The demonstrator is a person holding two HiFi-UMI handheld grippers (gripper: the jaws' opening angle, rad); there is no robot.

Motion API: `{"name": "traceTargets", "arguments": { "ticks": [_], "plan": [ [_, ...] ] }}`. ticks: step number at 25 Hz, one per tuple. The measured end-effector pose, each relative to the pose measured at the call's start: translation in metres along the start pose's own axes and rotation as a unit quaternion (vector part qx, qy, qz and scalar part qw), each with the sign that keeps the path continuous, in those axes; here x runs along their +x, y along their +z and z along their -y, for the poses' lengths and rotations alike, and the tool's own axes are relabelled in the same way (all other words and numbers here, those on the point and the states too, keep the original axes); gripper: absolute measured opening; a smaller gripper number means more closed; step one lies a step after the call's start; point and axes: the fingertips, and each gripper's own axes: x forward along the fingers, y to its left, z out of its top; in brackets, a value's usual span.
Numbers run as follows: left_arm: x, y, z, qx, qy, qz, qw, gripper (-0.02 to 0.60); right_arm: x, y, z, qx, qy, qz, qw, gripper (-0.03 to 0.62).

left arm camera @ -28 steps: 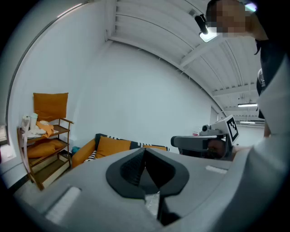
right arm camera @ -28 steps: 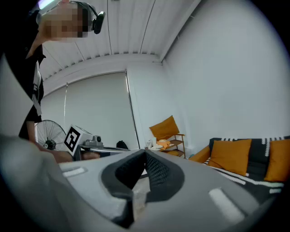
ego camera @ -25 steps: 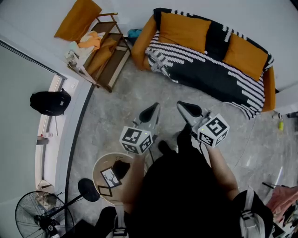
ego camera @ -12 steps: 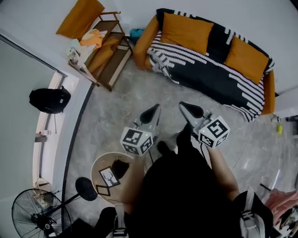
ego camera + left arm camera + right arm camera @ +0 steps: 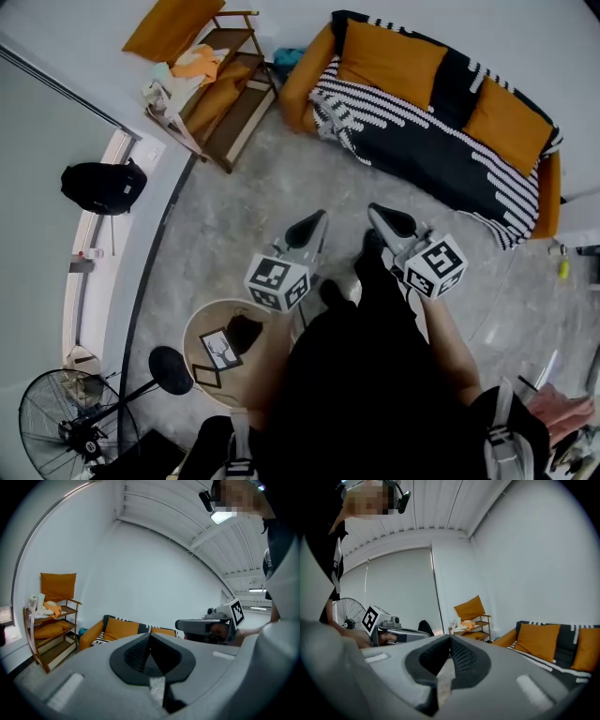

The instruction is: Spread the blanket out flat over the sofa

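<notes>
In the left gripper view the right gripper (image 5: 183, 625) hides the far end of the sofa (image 5: 90, 637). In the head view, a small yellow thing (image 5: 562, 269) just beside the sofa's right end is too small to tell. The fan (image 5: 66, 427), well apart from the sofa, runs off the bottom edge.

No words, numbers or brand names can be read anywhere. Only black-and-white square code patterns are carried by the white marker cube (image 5: 277, 282) on the left gripper (image 5: 307, 228) and by the white marker cube (image 5: 433, 266) on the right gripper (image 5: 389, 220). A drawn figure, not writing, is shown on the small framed card (image 5: 217, 352) on the small round pale worktop (image 5: 201, 325).
</notes>
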Motion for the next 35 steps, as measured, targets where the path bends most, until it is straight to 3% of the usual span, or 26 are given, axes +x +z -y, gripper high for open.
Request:
{"name": "traceTargets", "arguments": {
  "ticks": [8,16,24,35],
  "plan": [
    [0.017,-0.004,-0.033,-0.006,0.021,-0.007,0.9997,0.011,0.039,-0.009,0.026,0.005,0.019,-0.011,1.000,0.003],
    [0.060,0.015,-0.105,-0.013,0.058,-0.016,0.9981,0.011,0.117,0.003,0.084,0.004,0.049,-0.018,0.999,0.003],
    [0.157,0.045,-0.173,-0.034,0.070,-0.017,0.9968,0.011,0.192,0.010,0.184,0.005,0.066,-0.063,0.996,0.003],
    [0.284,0.033,-0.235,-0.055,0.062,-0.069,0.9941,0.011,0.278,-0.062,0.323,0.009,0.070,-0.156,0.985,0.003]
  ]
}}
